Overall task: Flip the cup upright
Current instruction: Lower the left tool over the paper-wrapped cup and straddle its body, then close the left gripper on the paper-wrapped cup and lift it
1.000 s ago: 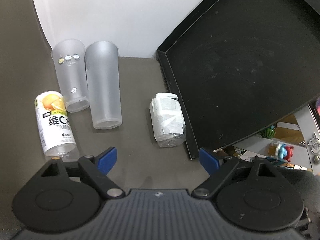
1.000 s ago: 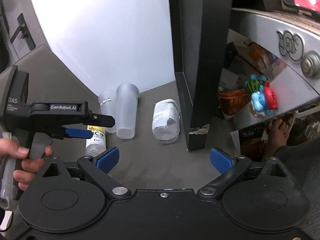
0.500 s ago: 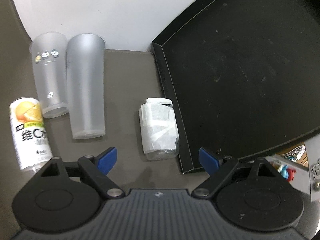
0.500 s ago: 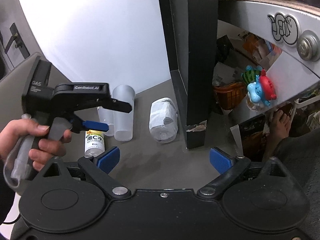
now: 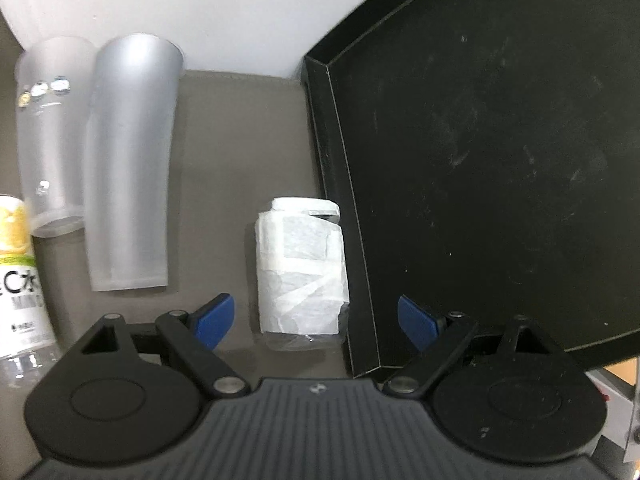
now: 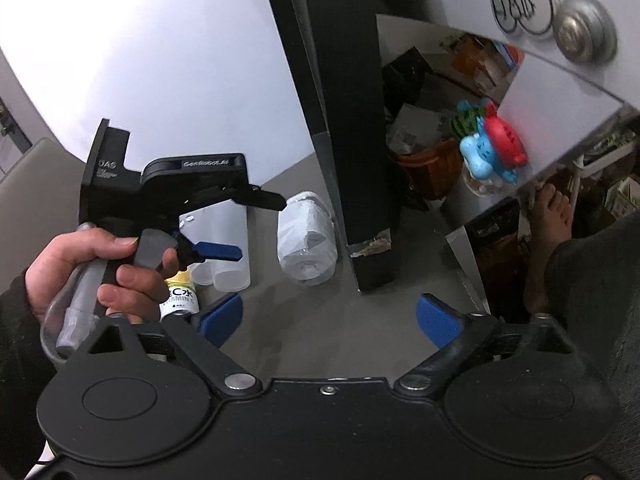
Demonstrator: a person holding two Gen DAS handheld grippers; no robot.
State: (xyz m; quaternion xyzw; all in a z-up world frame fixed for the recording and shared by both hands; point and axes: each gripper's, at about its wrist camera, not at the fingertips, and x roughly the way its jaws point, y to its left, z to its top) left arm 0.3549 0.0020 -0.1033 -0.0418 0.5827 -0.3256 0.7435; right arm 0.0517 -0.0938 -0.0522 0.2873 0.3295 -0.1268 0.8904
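Note:
A clear cup wrapped in white paper (image 5: 301, 270) lies on its side on the grey table, beside a black tray's edge; it also shows in the right wrist view (image 6: 306, 248). My left gripper (image 5: 316, 318) is open, its blue pads on either side of the cup's near end, not touching. In the right wrist view the left gripper (image 6: 240, 226), held in a hand, hovers just left of the cup. My right gripper (image 6: 330, 316) is open and empty, well short of the cup.
Two frosted tumblers (image 5: 128, 168) (image 5: 48, 136) lie side by side left of the cup, with a vitamin drink bottle (image 5: 20, 280) at the far left. A large black tray (image 5: 500, 160) leans at the right. A white wall stands behind; clutter and a foot (image 6: 548, 240) lie right.
My left gripper has moved forward and right, so the wrapped cup's near end now lies between its pads. My right gripper has stayed roughly in place.

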